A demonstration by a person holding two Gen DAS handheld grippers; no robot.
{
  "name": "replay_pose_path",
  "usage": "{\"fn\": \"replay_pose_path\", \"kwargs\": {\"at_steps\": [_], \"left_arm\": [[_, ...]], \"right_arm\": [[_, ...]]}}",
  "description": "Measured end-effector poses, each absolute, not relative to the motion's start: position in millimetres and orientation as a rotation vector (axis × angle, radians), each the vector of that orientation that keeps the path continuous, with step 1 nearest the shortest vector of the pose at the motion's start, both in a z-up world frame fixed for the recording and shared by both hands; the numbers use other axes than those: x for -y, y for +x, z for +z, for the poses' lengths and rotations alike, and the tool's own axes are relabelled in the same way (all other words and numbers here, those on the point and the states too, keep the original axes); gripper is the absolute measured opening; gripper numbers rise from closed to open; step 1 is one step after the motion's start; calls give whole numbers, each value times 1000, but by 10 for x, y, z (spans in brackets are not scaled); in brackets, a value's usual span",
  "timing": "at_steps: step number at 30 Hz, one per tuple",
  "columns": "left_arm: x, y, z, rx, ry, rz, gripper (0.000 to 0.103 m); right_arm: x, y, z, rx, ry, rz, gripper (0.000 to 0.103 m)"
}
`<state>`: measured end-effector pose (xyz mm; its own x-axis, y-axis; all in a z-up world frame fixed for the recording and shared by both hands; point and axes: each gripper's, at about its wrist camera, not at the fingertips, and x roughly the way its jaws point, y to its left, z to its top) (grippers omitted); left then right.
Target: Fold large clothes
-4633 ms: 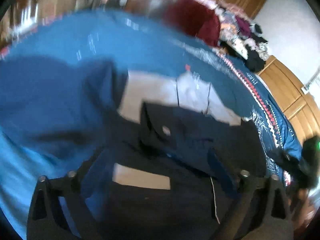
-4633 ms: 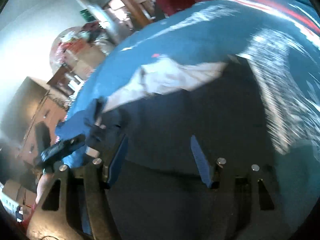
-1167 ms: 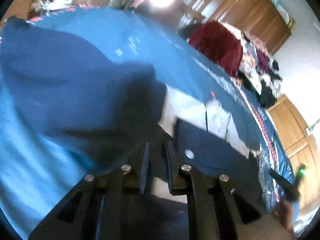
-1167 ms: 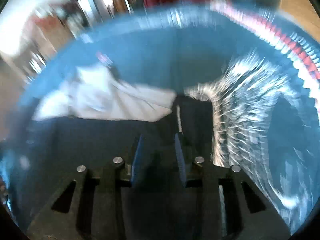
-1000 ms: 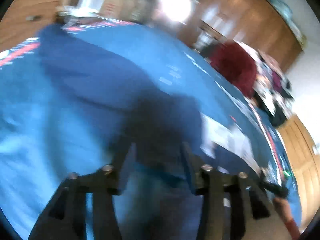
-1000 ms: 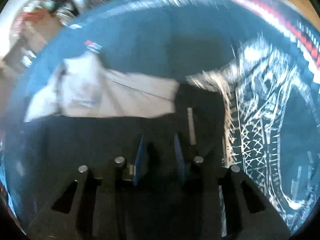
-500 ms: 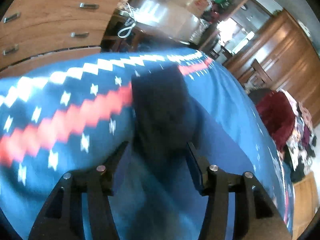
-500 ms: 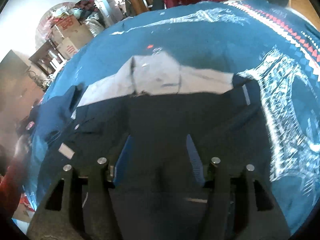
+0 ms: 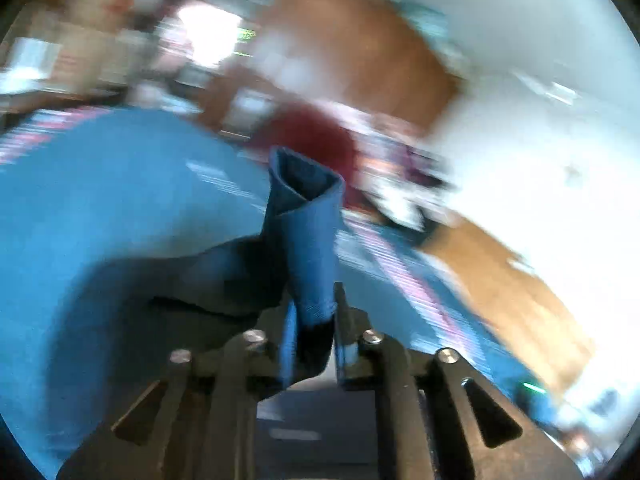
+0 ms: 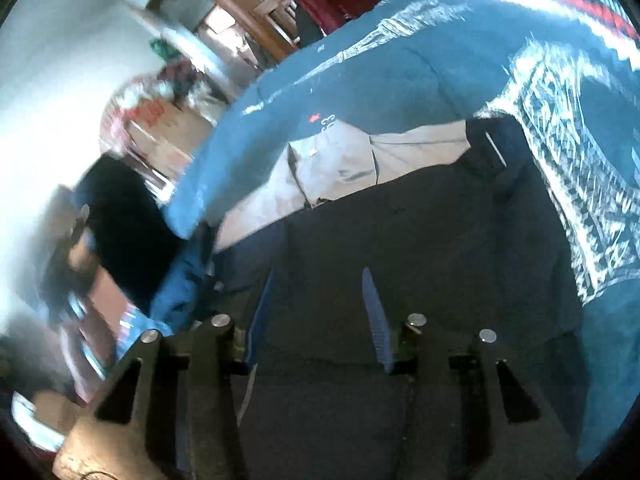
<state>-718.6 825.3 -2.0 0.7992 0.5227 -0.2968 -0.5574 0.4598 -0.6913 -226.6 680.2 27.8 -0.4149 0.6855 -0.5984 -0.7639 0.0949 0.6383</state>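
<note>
The left gripper (image 9: 314,320) has its jaws clamped on a rolled blue sleeve (image 9: 306,240), which stands up at the centre of the left wrist view, its open cuff toward the top. The rest of the jacket (image 10: 400,240) trails off dark to the lower left of that view. The left wrist view is badly blurred, so the background tells little beyond a red heap (image 9: 316,140) above the cuff.

The right gripper (image 10: 320,312) hovers with its jaws wide apart and nothing between them, low over the jacket's dark body at the centre of the right wrist view. The jacket lies spread on the bed (image 10: 400,72), with its pale lining (image 10: 352,164) turned out above centre and the patterned blue cover to the right. The other sleeve area at centre left is too smeared to read.

Risks, as I judge them: only the sleeve is pinched, near the cuff, so a fast pull could drag the whole jacket askew, since the right jaws are not pinning the body. The rolled cloth could also slip out of the left jaws if tension rises. Laid down still twisted, the sleeve would leave a lumpy fold.
</note>
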Motion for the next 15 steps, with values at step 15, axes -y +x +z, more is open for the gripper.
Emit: {"fn": "replay_pose_path", "kwargs": {"at_steps": [15], "left_arm": [[-7990,-7735,-848,-84,-1096,894,70]], "right_arm": [[-7496,-2336,-447,-1483,-192,1642,51]]}}
